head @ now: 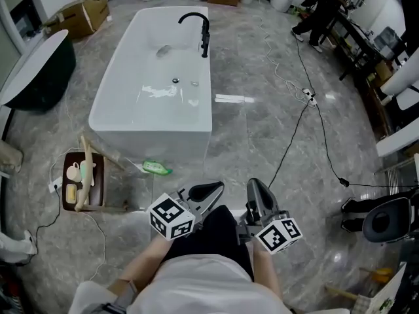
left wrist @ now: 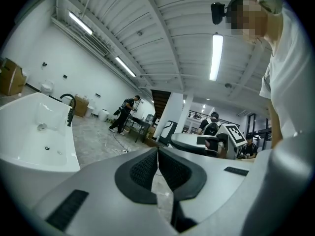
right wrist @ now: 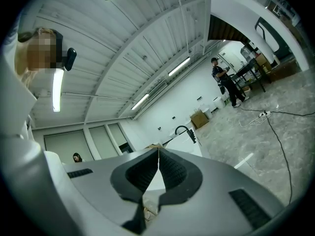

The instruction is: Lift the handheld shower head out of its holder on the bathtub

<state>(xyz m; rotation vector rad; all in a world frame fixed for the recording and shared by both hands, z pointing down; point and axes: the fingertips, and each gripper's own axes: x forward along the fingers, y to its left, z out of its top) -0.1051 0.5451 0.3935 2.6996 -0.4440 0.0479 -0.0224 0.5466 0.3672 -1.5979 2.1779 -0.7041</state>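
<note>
A white bathtub (head: 108,120) stands on the marble floor ahead of me. On its far right rim a black arched faucet (head: 194,17) rises, with the slim black handheld shower head (head: 205,44) upright in its holder beside it. Both grippers are low near my body, far from the tub. The left gripper (head: 211,191) is shut with nothing between its pads, and the right gripper (head: 255,190) is shut and empty too. The left gripper view has the tub (left wrist: 29,132) and faucet (left wrist: 69,107) off to the left. In the right gripper view the faucet (right wrist: 185,131) is above the jaws.
A wooden crate (head: 68,187) of bath items and a green bottle (head: 156,168) lie at the tub's near end. A black tub (head: 36,70) is at the left, cardboard boxes (head: 82,15) behind. Cables and a power strip (head: 308,97) cross the floor on the right. A person (head: 324,8) stands far right.
</note>
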